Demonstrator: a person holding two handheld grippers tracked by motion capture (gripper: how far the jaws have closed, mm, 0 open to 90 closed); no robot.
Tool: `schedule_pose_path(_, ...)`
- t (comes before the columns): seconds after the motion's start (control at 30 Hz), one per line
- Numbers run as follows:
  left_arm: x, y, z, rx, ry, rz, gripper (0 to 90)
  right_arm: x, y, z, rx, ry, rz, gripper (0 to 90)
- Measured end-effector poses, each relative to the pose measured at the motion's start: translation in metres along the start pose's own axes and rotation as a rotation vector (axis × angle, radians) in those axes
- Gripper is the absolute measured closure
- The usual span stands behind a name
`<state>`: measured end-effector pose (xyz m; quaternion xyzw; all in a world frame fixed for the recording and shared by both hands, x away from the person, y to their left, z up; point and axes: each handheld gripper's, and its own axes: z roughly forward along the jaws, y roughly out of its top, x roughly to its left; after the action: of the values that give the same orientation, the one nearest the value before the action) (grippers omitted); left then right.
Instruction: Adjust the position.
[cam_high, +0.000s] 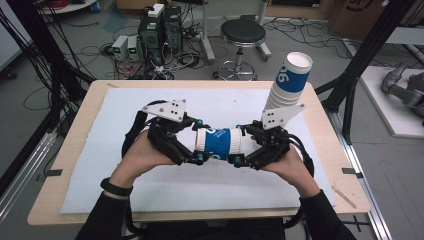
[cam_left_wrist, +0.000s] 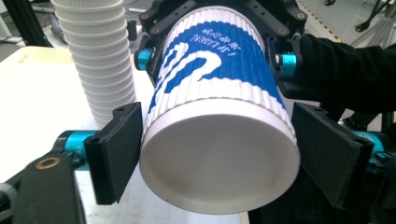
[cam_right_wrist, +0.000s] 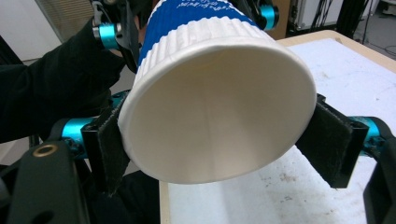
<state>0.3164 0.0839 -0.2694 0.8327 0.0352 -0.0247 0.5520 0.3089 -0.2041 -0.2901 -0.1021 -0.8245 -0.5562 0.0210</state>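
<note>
Cup (cam_high: 220, 144), blue and white ribbed paper, held level above the table's (cam_high: 65, 145) middle. Right gripper (cam_right_wrist: 219, 140) clamps one end; left gripper's (cam_left_wrist: 212, 154) jaws flank the other, one pad clear. Likely light, crushable: grip gently near the rim. Cup stack (cam_high: 289, 80) at two o'clock.

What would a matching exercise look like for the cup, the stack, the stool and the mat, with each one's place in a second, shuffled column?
Things:
1. cup
2. stack
3. stool
4. mat

Places:
A. beyond the far edge of the table
B. spread flat over the table
C. on its side, lifted above the mat
D. standing near the table's far right corner

Pairs: 1-C, 2-D, 3-A, 4-B
</note>
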Motion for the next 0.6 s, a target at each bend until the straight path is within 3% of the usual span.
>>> schedule_pose_path(0.33,0.0004,-0.0008,-0.0026,-0.002,0.000,0.011,28.3,-0.0002,0.0000,0.0005,0.015,0.008,0.000,19.2)
schedule_pose_path(0.6,0.0018,-0.0018,-0.0016,-0.017,0.003,0.009,29.0,-0.0007,-0.0001,-0.0004,0.022,-0.005,-0.002,19.0)
